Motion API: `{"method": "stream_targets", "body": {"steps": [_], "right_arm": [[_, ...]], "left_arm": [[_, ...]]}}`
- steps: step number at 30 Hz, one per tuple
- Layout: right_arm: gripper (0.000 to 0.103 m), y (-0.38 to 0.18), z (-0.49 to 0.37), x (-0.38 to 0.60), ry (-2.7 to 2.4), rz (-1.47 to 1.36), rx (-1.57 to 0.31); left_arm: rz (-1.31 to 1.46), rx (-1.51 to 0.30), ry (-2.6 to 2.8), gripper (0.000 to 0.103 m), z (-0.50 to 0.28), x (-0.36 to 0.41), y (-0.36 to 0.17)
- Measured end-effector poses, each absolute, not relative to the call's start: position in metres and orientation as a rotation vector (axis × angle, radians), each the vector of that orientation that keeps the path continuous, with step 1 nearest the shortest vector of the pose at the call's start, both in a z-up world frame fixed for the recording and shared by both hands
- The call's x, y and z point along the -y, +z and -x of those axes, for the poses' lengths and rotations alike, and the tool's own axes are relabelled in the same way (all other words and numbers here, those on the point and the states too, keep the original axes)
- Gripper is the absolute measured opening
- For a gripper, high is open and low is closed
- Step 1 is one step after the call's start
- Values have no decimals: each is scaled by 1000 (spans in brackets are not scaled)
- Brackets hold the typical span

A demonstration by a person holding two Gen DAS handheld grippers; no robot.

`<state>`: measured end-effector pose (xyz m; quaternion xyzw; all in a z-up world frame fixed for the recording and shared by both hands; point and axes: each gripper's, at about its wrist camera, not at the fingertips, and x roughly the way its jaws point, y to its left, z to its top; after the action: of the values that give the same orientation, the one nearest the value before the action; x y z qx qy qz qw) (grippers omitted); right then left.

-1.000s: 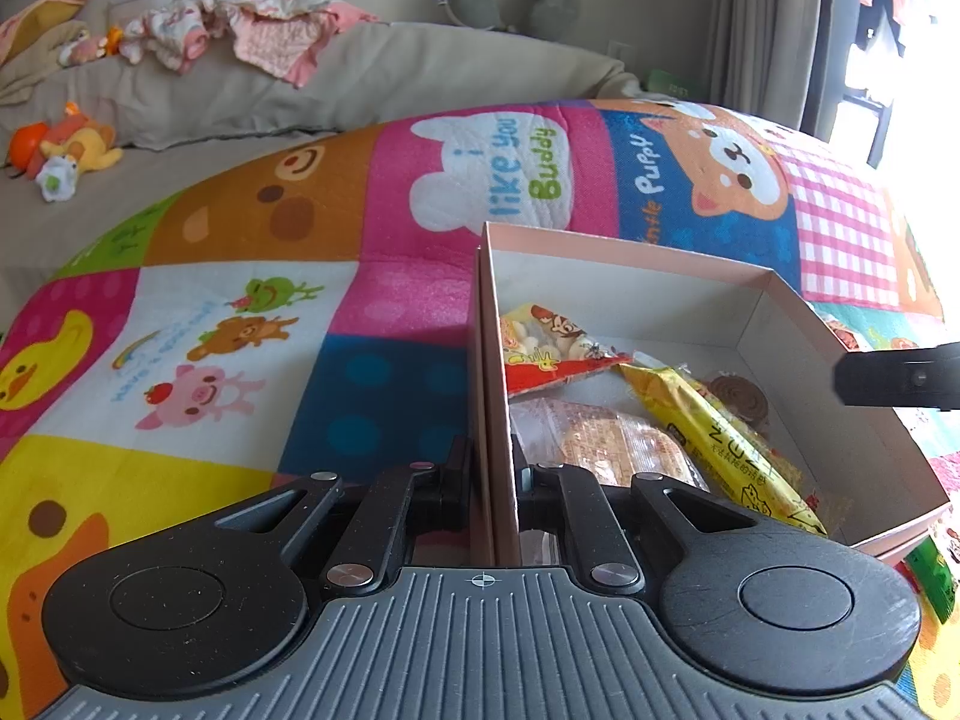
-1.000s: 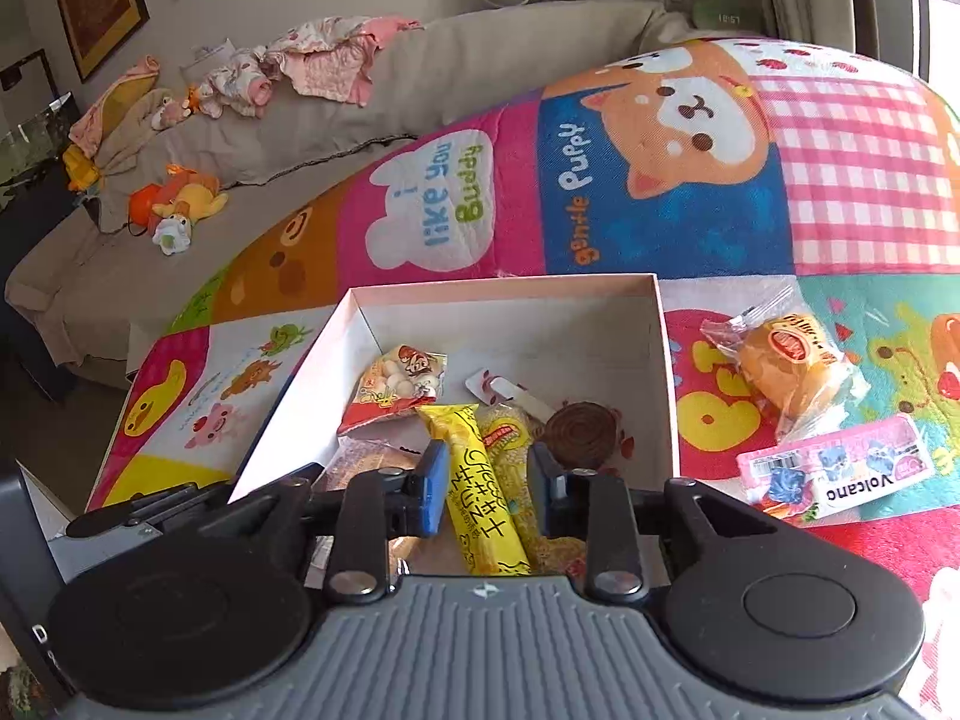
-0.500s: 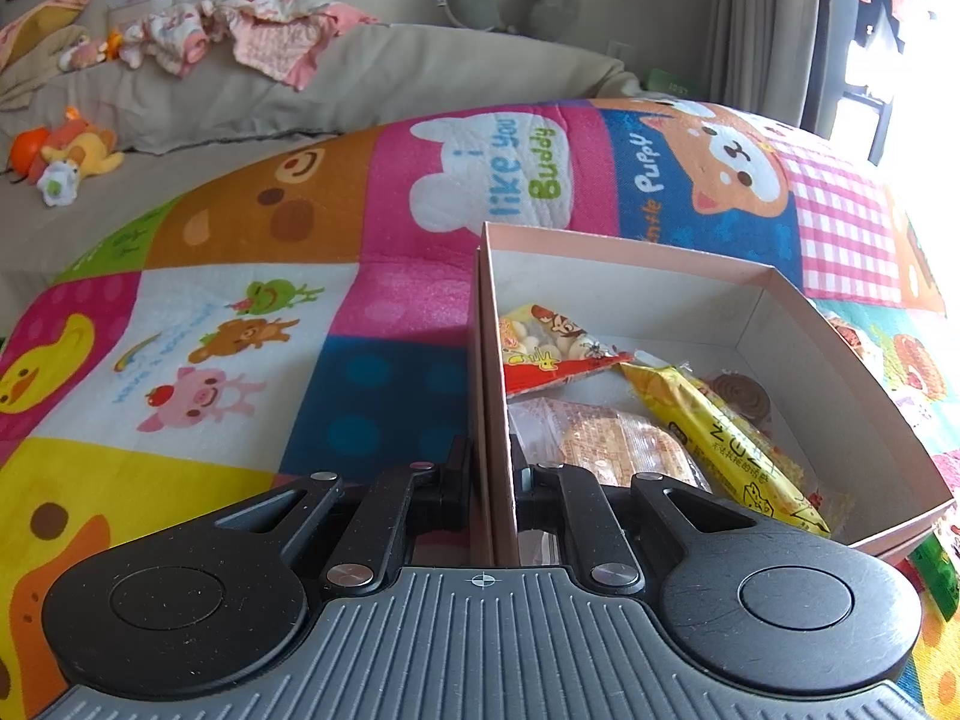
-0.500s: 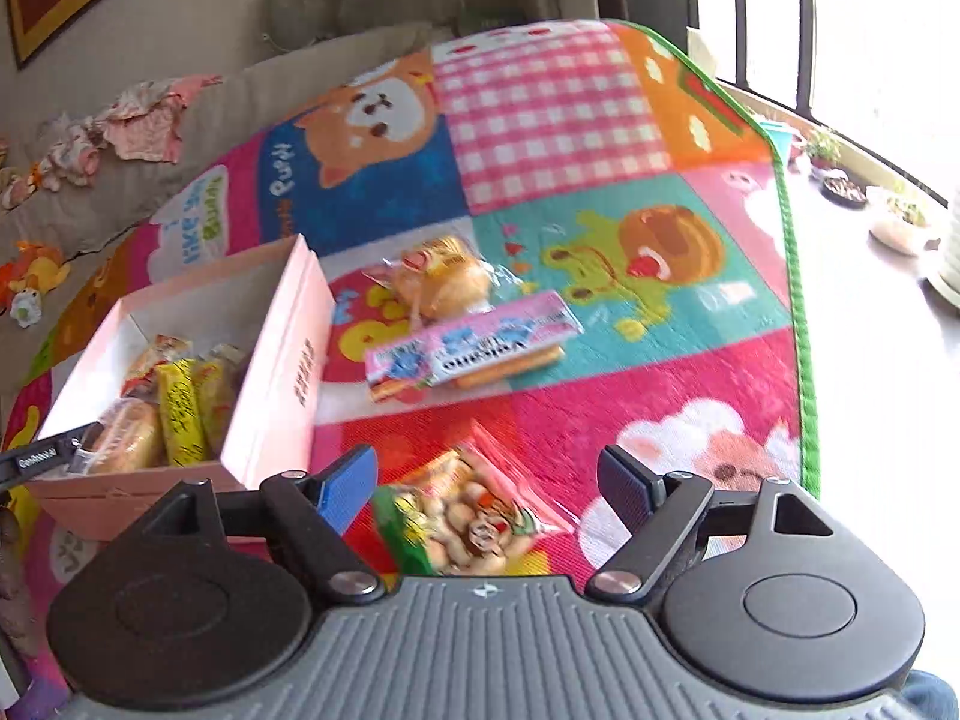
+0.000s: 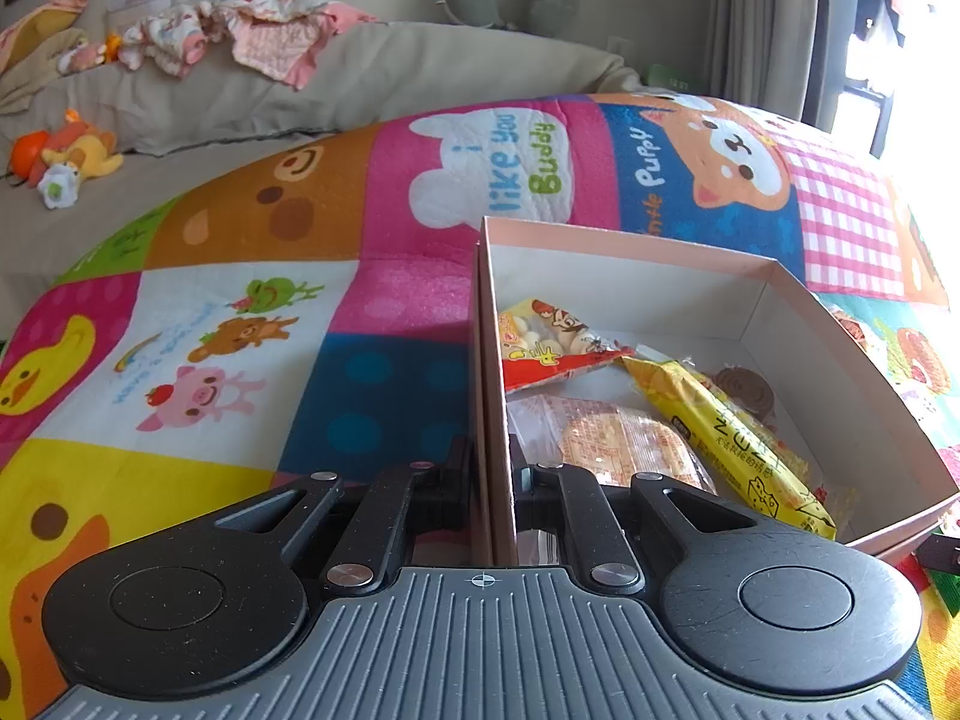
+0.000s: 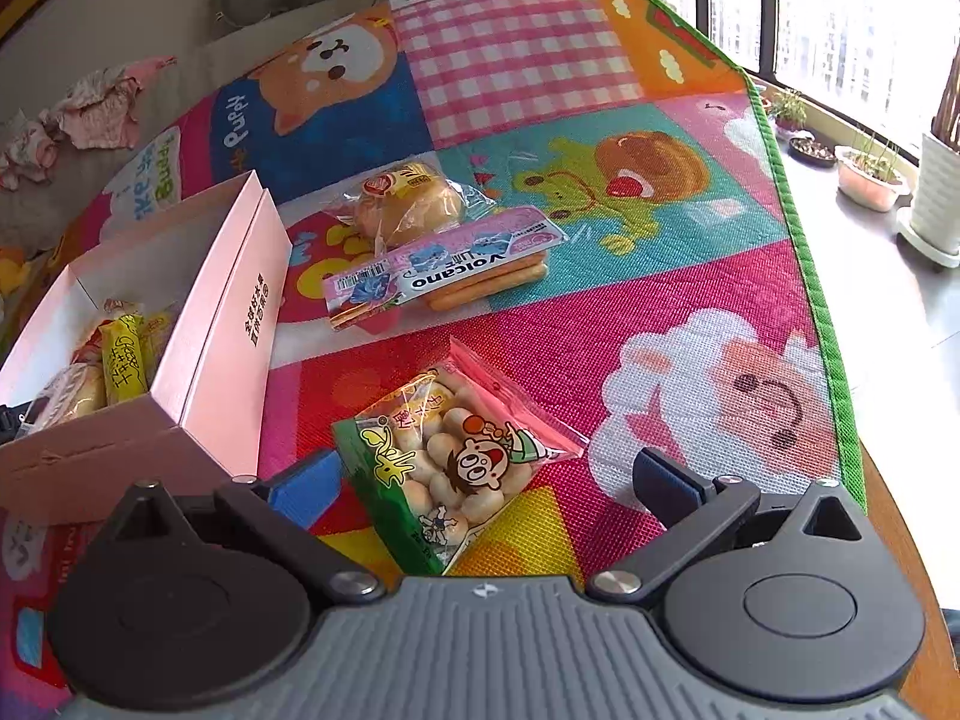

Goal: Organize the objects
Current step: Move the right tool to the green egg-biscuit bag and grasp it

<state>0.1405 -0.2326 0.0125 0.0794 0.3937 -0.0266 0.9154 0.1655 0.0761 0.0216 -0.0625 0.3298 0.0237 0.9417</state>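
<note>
Below, a cartoon play mat (image 6: 600,312) filled the right wrist frame, with the pink box (image 5: 630,243) at its left edge, its near wall pinched by the left gripper (image 5: 493,480). Smaller, a biscuit packet (image 6: 450,462) lay at lower centre between the opening, untouching jaws of the right gripper (image 6: 486,477), a wrapped bun (image 6: 408,204) and Volcano wafer pack (image 6: 444,273) above it.

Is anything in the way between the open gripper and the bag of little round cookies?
Nothing visible. The right hand-held gripper, jaws opening, already has the cookie bag between its fingers, untouched, lying flat on the mat.
</note>
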Motion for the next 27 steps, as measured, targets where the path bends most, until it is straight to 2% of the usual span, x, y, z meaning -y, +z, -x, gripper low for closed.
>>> {"method": "stream_targets", "body": {"steps": [7,27], "right_arm": [[103,6,-141,218,-28,-15,-805],[103,7,-116,278,-135,-94,-804]], "left_arm": [[129,-673,47,12,-166,-76,21],[128,-673,48,12,-166,-76,21]]}}
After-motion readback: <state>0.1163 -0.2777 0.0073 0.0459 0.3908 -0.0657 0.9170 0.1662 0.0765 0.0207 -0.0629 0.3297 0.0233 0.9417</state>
